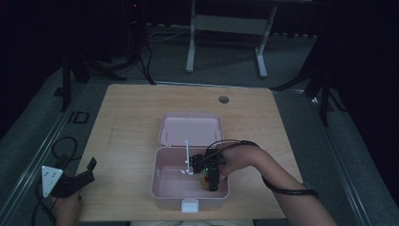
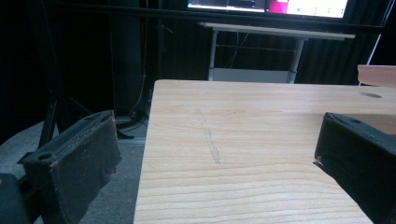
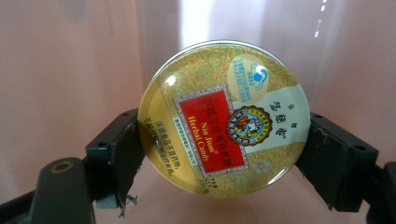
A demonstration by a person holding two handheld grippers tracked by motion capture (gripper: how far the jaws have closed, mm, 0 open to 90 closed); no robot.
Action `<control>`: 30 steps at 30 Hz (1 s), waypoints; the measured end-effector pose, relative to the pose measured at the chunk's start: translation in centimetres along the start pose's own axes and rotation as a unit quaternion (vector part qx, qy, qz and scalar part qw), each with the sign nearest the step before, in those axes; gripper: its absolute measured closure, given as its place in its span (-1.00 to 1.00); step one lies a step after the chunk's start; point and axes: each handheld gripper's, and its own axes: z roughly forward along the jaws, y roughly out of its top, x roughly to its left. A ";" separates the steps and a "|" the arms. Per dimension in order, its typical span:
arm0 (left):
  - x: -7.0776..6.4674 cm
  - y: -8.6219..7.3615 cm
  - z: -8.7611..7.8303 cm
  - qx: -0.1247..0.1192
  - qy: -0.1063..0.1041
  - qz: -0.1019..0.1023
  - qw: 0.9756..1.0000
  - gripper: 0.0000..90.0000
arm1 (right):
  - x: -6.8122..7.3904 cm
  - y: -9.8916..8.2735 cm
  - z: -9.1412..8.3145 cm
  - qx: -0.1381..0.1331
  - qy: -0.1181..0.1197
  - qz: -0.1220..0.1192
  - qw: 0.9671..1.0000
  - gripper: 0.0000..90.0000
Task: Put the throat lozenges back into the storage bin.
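A round gold candy tin (image 3: 224,119) with a red label sits clamped between the two black jaws of my right gripper (image 3: 224,156), which is shut on it. Pink plastic lies close behind and below the tin. From above, that gripper (image 1: 207,181) and the tin (image 1: 204,179) are down inside the right part of an open pink box (image 1: 160,188). Its lid (image 1: 190,129) lies folded back flat on the table. My left gripper (image 1: 90,170) rests at the table's front left corner, open and holding nothing, jaws wide apart (image 2: 215,154) over bare wood.
A thin white divider (image 1: 187,155) stands upright in the box, just left of my right gripper. A white latch (image 1: 189,205) hangs on the box's front wall. The wooden table (image 1: 127,122) has a cable hole (image 1: 223,99) near its far edge. A white desk frame (image 1: 226,28) stands beyond.
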 end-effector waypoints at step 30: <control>-0.1 0.0 0.0 0.001 0.000 0.003 1.000 -0.99 | -0.4 1.2 4.5 0.038 0.005 0.007 0.999 -0.65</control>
